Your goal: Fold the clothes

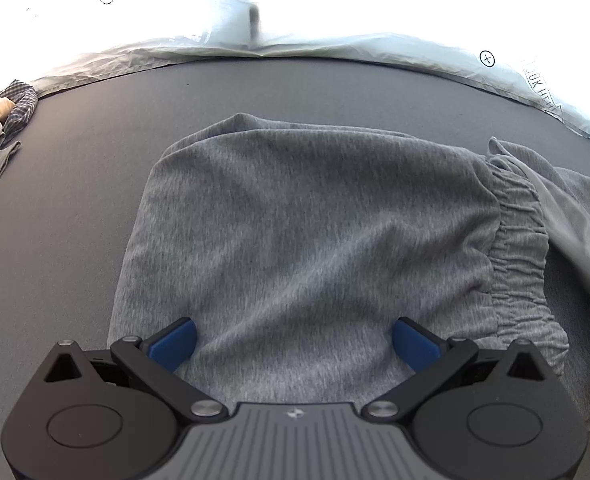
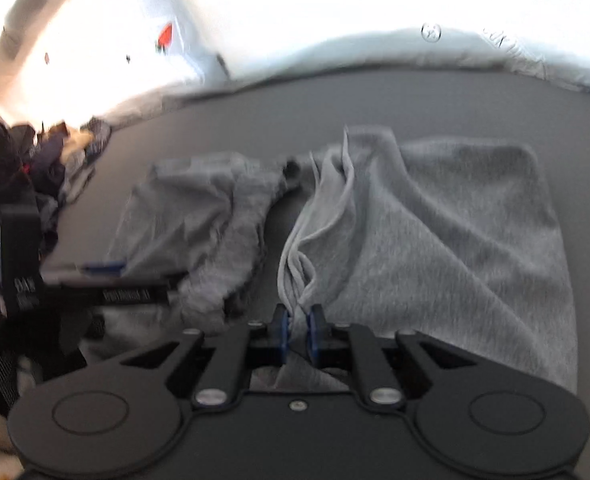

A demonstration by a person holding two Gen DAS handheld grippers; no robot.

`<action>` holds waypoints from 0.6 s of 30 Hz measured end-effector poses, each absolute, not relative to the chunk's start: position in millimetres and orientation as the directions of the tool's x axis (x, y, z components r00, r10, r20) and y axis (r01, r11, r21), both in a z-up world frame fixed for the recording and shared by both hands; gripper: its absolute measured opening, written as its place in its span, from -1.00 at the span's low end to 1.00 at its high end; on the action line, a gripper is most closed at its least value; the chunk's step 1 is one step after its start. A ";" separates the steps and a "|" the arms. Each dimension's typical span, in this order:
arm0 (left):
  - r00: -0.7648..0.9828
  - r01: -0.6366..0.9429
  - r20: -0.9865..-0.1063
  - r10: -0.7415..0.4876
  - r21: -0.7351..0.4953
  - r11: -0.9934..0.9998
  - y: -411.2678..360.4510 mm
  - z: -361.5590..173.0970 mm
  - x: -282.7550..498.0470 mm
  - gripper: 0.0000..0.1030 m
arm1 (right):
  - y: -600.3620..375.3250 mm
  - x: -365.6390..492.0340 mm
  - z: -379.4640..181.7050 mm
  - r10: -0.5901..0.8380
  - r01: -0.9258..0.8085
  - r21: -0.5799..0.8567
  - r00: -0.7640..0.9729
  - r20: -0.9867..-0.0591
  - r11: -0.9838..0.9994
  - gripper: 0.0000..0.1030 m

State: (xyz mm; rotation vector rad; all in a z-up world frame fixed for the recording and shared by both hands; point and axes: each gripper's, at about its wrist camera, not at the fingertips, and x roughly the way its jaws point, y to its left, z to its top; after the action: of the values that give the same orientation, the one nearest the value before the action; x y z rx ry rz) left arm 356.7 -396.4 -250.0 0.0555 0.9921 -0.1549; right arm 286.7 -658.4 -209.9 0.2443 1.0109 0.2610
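Grey pants [image 1: 303, 224] lie spread on a dark grey worktop [image 1: 95, 128], the gathered waistband [image 1: 515, 240] toward the right in the left wrist view. The left gripper [image 1: 293, 344] hangs over the near edge of the pants with its jaws spread wide, blue pads [image 1: 175, 342] resting on or just above the cloth; which, I cannot tell. In the right wrist view the right gripper [image 2: 298, 330] has its jaws nearly together, pinching a bunched fold [image 2: 295, 280] of the grey fabric. A pile of clothes [image 2: 47, 160] sits far left. White printed bedding [image 1: 415, 48] borders the far edge of the worktop.
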 end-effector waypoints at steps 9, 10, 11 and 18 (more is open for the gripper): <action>0.540 0.153 -0.834 -0.107 -0.028 0.988 -395.6 -249.5 357.7 1.00 | -663.6 279.6 -199.8 0.307 -0.091 0.313 0.569 -0.763 0.946 -0.21; 0.541 0.153 -0.834 -0.108 -0.028 0.988 -395.5 -249.3 357.7 1.00 | -664.8 279.6 -195.6 0.301 -0.089 0.310 0.594 -0.746 0.946 -0.22; 0.541 0.153 -0.834 -0.108 -0.029 0.988 -395.3 -249.1 357.8 1.00 | -665.9 279.8 -192.1 0.293 -0.086 0.307 0.616 -0.732 0.948 -0.27; 0.541 0.150 -0.834 -0.109 -0.032 0.988 -395.0 -248.0 359.1 1.00 | -667.5 289.4 -215.5 0.289 -0.031 0.323 0.535 -0.794 0.946 -0.95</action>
State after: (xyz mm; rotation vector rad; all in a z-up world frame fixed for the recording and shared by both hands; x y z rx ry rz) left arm 359.1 -395.0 -248.0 0.0456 0.9871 -0.1542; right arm 289.4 -667.5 -215.5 0.2846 0.9914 0.1935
